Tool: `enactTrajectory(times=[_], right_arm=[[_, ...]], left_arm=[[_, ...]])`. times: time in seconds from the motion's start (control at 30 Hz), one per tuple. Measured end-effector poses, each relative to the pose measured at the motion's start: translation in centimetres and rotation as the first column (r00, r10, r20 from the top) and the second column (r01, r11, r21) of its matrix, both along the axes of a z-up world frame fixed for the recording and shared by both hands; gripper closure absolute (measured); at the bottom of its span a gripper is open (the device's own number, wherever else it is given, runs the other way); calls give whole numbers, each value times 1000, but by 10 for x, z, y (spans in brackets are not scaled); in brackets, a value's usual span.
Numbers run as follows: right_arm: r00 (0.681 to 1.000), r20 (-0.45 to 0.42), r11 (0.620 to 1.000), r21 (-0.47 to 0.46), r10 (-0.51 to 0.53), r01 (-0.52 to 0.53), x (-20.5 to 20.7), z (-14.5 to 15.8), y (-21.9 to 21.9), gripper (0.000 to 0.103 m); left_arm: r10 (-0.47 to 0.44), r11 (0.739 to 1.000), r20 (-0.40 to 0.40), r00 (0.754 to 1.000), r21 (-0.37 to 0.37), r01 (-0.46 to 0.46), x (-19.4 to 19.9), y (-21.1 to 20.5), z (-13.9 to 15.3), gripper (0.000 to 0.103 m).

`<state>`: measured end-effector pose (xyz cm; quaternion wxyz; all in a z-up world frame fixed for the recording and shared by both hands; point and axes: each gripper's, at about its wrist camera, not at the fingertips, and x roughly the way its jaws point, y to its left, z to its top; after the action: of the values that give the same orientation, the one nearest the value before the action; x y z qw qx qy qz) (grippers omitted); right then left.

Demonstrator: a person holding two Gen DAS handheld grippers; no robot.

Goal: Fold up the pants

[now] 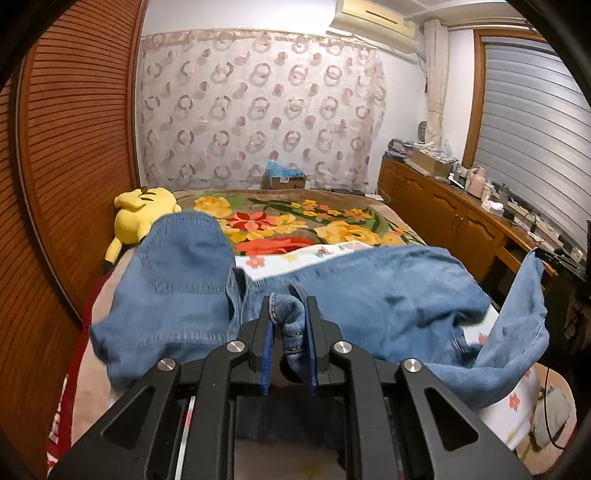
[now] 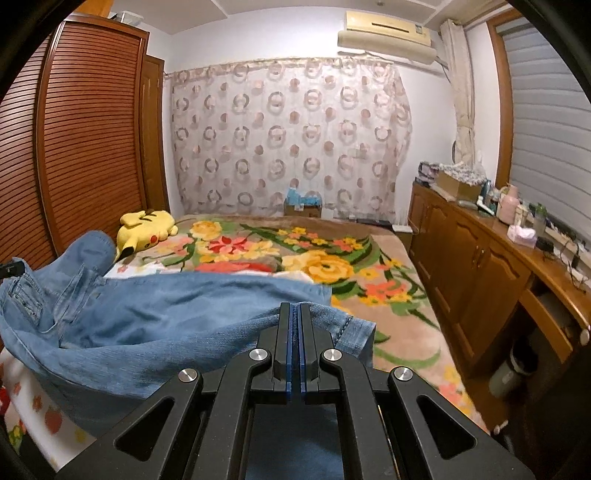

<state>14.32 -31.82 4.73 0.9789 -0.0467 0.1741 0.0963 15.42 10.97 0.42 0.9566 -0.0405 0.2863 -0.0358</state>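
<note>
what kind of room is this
Most likely a home bedroom: a bed under a floral blanket, a yellow plush toy by the louvered wardrobe, a curtained far wall, and a wall air conditioner above.

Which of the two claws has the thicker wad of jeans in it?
The left gripper: a bunched roll of jeans holds its jaws apart. The right gripper pinches only a thin hem.

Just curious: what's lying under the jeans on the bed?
Under the jeans a white flowered sheet shows, lying on the floral blanket. How far the sheet runs beneath the denim is covered.
</note>
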Motion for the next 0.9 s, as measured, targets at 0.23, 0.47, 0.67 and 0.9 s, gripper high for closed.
enactTrajectory(times=[0.23,0.47,0.67,0.9], right_arm=[[999,38,999,-35,6,-4,41,12,10,101],[1000,-12,997,-81,-16,15,97,-10,23,101],[996,-67,992,-118,-57,49,142,-11,39,101],[990,-128,991,-126,-65,49,167,-7,53,101]], left_arm=[[0,1000,15,1000,19,0,54,-1,8,87],[27,999,-35,999,38,-26,105,10,-12,87],[48,998,-81,996,40,-45,135,18,-32,87],[45,999,-111,993,35,-42,146,20,-48,86]])
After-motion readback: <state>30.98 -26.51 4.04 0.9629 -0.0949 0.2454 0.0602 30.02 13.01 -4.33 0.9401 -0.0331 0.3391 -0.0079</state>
